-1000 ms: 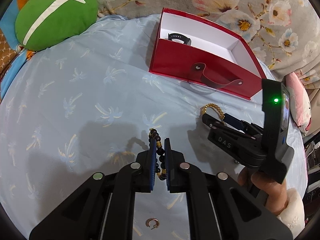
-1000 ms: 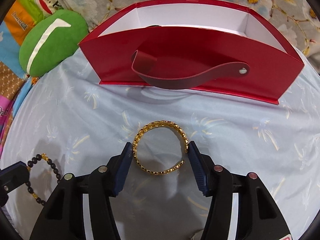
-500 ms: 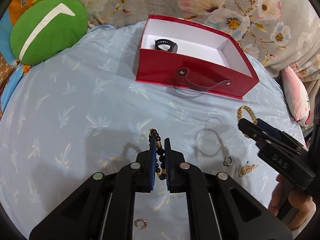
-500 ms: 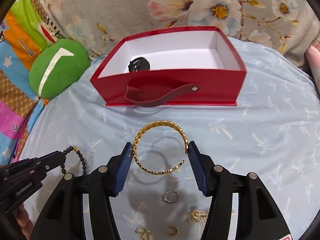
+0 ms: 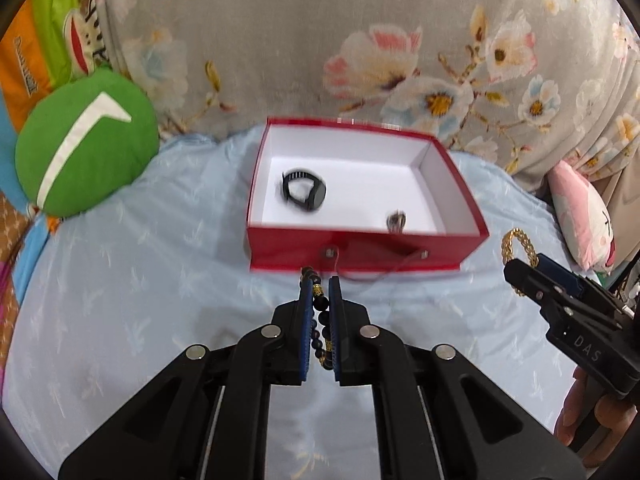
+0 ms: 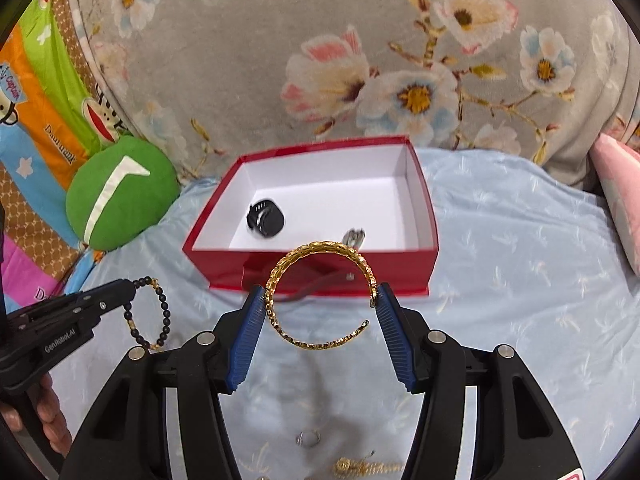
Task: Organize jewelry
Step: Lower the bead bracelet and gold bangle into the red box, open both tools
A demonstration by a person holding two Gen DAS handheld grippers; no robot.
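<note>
**Now both your grippers hold bracelets above the bed, box ahead**

Nearest in the rt wrist view, loose bits lie on the blue sheet under your tool: a small silver ring and a gold chain piece at the bottom edge.

Your left gripper is pinched tight on the black bead bracelet; its blue pads squeeze the strand w/ almost no gap, beads running down between them. From the rt wrist view that bracelet hangs as a loop off the tips, clear of the sheet.

Your right gripper clamps the gold cuff bracelet across its width, jaws about halfway apart, one pad on each side of the cuff. The cuff's open gap faces lower right. It's lifted off the sheet; its shadow sits below.

Just past both tools is the red box, lid off, white inside, dark strap handle on the near wall. Inside: a black watch toward the left, and a small silver item by the near wall, too blurred to name.

Left of the box a green round cushion rests on the sheet. Behind everything, a grey floral blanket; a pink pillow at far right, a colourful cartoon print at far left
</note>
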